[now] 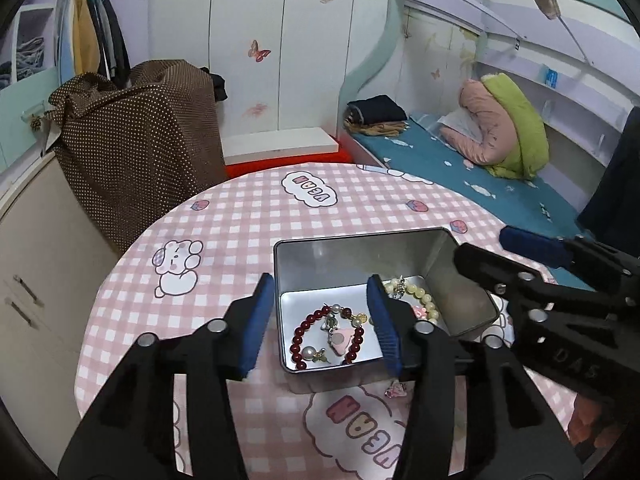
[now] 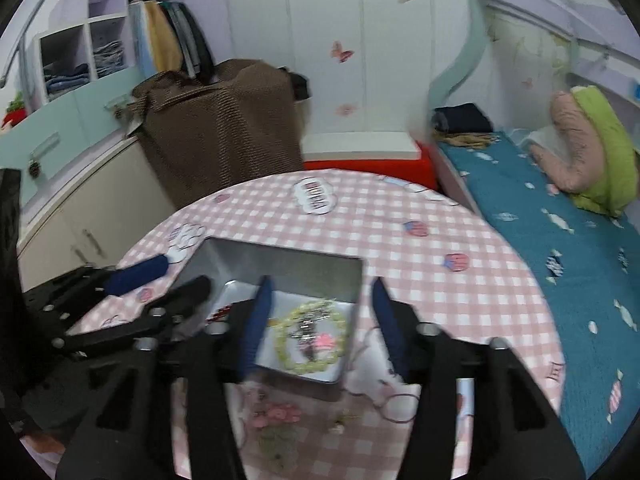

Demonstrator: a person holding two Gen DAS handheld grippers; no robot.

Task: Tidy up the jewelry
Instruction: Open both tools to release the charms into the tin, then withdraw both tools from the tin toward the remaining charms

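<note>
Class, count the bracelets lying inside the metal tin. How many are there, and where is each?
2. The dark red bead bracelet lies at the near left of the tin; the pale bead bracelet lies at its right. Others may hide behind the tongs.

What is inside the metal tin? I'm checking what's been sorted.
The metal tin holds a dark red bead bracelet and a pale bead bracelet; a gripper finger hides part of the floor.

Home bedroom, bed with folded quilt, butterfly-stickered wardrobe, hanging clothes
</note>
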